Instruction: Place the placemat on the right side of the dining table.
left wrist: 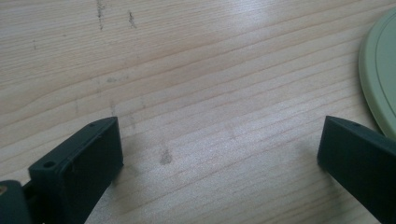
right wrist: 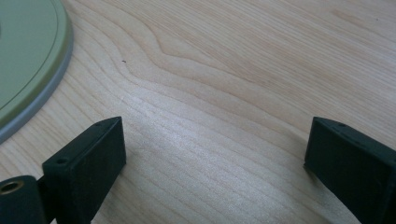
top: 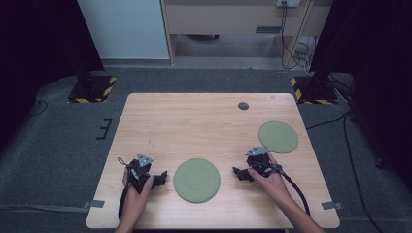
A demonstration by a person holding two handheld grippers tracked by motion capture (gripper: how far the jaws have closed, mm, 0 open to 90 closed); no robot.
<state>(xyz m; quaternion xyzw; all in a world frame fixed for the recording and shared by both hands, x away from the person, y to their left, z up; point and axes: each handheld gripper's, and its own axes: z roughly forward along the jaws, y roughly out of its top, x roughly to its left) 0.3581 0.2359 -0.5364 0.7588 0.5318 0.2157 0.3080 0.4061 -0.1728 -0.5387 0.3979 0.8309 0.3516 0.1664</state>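
A green plate (top: 197, 180) lies flat on the wooden counter (top: 194, 121), near its front edge, between the two claws. The left claw (top: 159, 177) rests on the counter just beside the plate's left rim, jaws wide apart and holding nothing. The right claw (top: 239, 173) sits near the plate's right side, also wide and empty. A second green plate (top: 278, 137) lies further back on the right, well apart from the first.
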